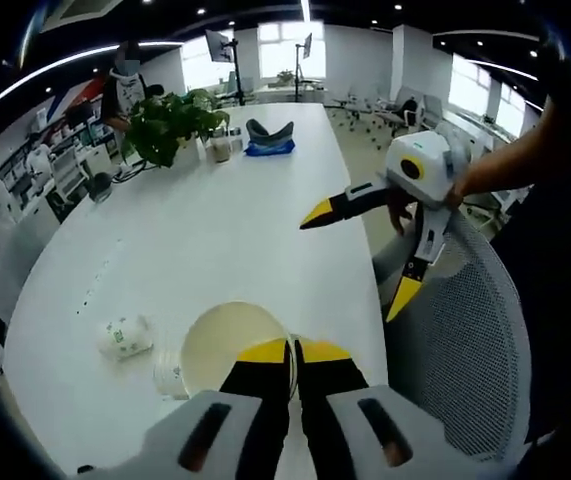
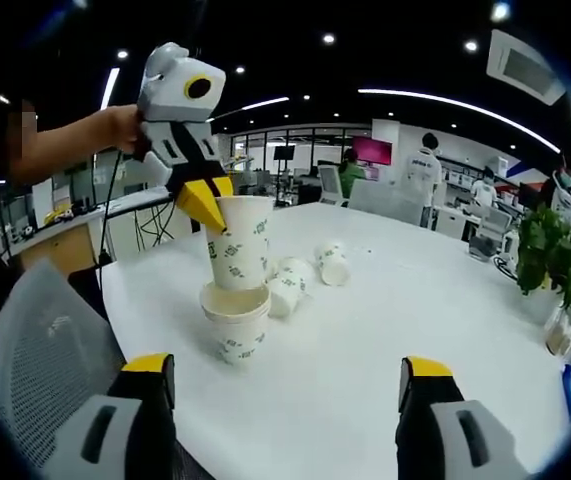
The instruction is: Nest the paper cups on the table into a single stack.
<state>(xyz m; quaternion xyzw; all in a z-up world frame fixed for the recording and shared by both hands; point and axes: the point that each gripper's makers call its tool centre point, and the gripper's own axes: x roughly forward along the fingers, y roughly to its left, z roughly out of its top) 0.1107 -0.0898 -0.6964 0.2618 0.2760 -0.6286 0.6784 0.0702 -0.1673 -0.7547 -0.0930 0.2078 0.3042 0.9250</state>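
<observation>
room: open office, ceiling strip lights, windows at far end, people standing and sitting in the background
desk (image 1: 215,230): long white oval desk, mostly bare, runs away from the camera in the left gripper view; near end in right gripper view
mesh chair (image 1: 465,340): grey mesh back, just off the desk edge, beside the right gripper in left gripper view
left gripper (image 2: 208,205): held by a hand coming in from the left of right gripper view, tilted down; yellow tips pressed together, pinching the rim of the lifted cup; in left gripper view its jaws rise from the bottom, closed on the cup rim
right gripper (image 1: 360,255): out past the desk edge over the chair, held by a hand from the right; jaws spread wide, nothing between them; in right gripper view both jaws stand far apart at the bottom
lifted cup (image 2: 240,243): white paper cup, green print, upright, its base just inside the cup below; from above in left gripper view only its open mouth reads
lower cup (image 2: 235,325): upright on the desk, directly under the lifted cup
lying cups (image 2: 290,285): on their sides just behind the stack; another one (image 2: 333,263) a little further back
plant (image 1: 170,122): green potted plant at the far left of the desk, small items beside it
blue object (image 1: 270,140): near the plant, can't tell what it is
</observation>
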